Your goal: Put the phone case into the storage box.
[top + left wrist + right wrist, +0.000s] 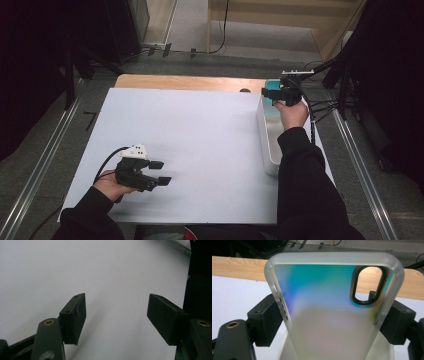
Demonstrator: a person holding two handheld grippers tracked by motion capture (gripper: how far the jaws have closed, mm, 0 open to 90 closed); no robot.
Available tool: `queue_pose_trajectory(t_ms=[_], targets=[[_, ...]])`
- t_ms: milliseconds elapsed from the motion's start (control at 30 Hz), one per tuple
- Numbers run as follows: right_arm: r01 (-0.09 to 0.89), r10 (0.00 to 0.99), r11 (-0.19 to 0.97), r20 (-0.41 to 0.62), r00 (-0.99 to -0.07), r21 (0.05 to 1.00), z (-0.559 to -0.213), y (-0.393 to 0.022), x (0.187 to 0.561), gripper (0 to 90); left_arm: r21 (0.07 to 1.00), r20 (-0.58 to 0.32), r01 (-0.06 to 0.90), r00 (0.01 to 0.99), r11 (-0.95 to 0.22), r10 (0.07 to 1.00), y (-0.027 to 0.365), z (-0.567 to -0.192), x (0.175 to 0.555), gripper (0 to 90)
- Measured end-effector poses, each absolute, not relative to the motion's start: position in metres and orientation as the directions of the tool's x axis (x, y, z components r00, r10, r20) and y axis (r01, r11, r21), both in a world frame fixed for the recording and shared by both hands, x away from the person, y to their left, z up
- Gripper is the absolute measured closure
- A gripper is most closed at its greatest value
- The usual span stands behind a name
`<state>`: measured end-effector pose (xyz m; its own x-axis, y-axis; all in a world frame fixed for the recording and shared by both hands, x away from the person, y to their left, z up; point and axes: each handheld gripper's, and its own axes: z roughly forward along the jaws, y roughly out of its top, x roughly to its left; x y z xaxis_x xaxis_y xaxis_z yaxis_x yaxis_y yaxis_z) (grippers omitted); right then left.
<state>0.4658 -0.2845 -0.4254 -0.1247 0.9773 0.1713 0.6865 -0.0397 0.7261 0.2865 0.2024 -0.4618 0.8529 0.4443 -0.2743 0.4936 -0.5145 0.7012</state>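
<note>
Trouble, if it comes, starts on the quiet side. Left hand-held gripper (pixel 161 172) sits low over the white desk (pixel 200 150) near the front-left corner, jaws parted wide, nothing between them; the left gripper view has just bare white surface under its pads (pixel 75 320). It is well apart from everything else, so it offers no backup if the other side lets go.

Moving right across the desk: open surface, then the white bin (pixel 267 145) along the right edge, long and narrow, with the person's right sleeve (pixel 305 175) lying over its near end.

At the far end of that bin is the right hand-held gripper (pixel 274 95), closed on the case (pixel 332 315), a frosted phone case with a blue-green sheen and a black-ringed camera cutout. The right gripper view shows the pads (pixel 265 320) squeezing its two long soft edges, the case standing up above the bin's far end.

Here is the risk as I read it. Those rims look soft and slick, and the pinch is only across the edges, so the case could bow, twist or pop out. A drop now would probably land in the bin, but a tilt toward the far wall could send it over the desk's back edge. The sleeve could also nudge the bin sideways.
</note>
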Motion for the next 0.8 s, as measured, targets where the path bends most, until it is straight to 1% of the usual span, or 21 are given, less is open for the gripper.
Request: queue_pose_trajectory(t_ms=[133, 233, 333, 367, 400, 600, 800], targets=[[0.693, 0.978, -0.027, 0.163, -0.13, 0.72, -0.4264, -0.2855, 0.4649, 14.3, 0.701, -0.274, 0.493, 0.853, -0.514, 0.445, 0.2024, -0.4618, 0.2864, 31.2], [0.706, 0.985, 0.025, 0.103, -0.139, 0.708, -0.4276, -0.2826, 0.4649, 13.6, 0.701, -0.274, 0.494, 0.852, -0.514, 0.445, 0.2024, -0.4618, 0.2864, 31.2], [0.695, 0.982, 0.041, 0.101, -0.162, 0.718, -0.4274, -0.2842, 0.4653, 6.3, 0.701, -0.273, 0.492, 0.854, -0.516, 0.443, 0.2024, -0.4618, 0.2864, 31.2], [0.696, 0.98, 0.035, 0.111, -0.164, 0.717, -0.4267, -0.2849, 0.4658, 0.8, 0.702, -0.273, 0.491, 0.855, -0.516, 0.442, 0.2023, -0.4618, 0.2864, 31.2], [0.696, 0.978, 0.033, 0.119, -0.169, 0.718, -0.4265, -0.2861, 0.4667, 0.2, 0.702, -0.273, 0.491, 0.854, -0.516, 0.442, 0.2022, -0.4618, 0.2863, 31.2], [0.69, 0.973, 0.025, 0.14, -0.182, 0.724, -0.4266, -0.2896, 0.4687, 0.2, 0.702, -0.273, 0.492, 0.854, -0.515, 0.443, 0.2021, -0.462, 0.2863, 31.2], [0.683, 0.973, 0.029, 0.136, -0.186, 0.73, -0.4252, -0.2911, 0.4707, 0.2, 0.701, -0.273, 0.491, 0.855, -0.517, 0.442, 0.2022, -0.4618, 0.2863, 31.2]])
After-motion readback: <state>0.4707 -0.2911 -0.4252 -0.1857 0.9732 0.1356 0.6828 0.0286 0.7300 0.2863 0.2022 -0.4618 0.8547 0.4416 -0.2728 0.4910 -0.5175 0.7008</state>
